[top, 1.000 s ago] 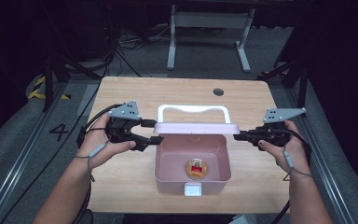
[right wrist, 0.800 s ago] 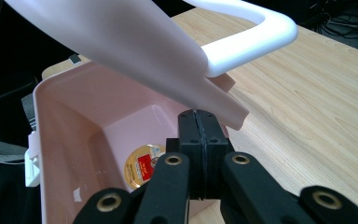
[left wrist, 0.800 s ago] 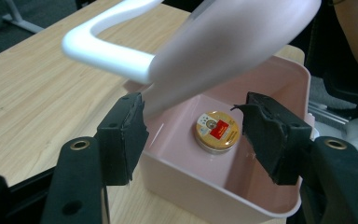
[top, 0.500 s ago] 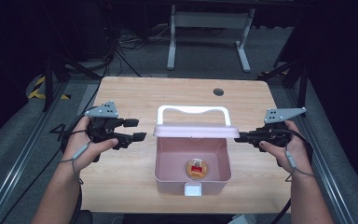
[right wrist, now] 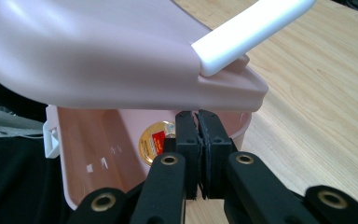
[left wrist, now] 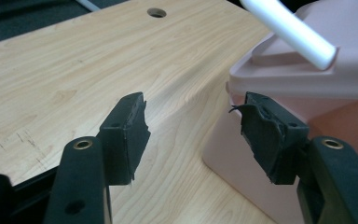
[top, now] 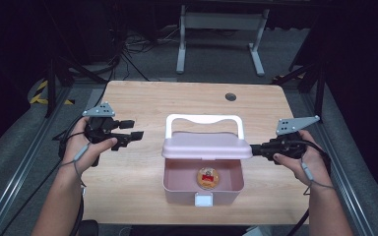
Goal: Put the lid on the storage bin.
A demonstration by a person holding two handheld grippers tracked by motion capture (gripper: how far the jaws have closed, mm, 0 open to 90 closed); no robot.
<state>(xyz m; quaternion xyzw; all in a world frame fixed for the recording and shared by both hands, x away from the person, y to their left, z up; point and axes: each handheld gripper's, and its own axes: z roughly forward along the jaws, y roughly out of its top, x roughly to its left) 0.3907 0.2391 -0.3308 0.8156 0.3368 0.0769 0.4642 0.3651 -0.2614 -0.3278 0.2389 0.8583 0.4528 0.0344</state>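
High view: your right claw (top: 254, 149), pinched shut, props the lid (top: 206, 146) half-raised over the pink box (top: 177, 184) at the surface's (top: 142, 103) near edge, keeping the tin (top: 207, 177) inside reachable; your left claw (top: 137, 134) waits beside it, jaws wide, empty.

The box (top: 202, 189) was pale pink, and so was its lid (top: 206, 146), with a white handle (top: 204, 120) and a white latch (top: 203, 199) at six o'clock. Inside lay a gold round tin (top: 207, 178) with a red label. The desk (top: 142, 103) was light wood grain, a dark hole (top: 231, 97) at one o'clock. Both tools, left (top: 134, 135) and right (top: 255, 149), were black, each under a grey plate.
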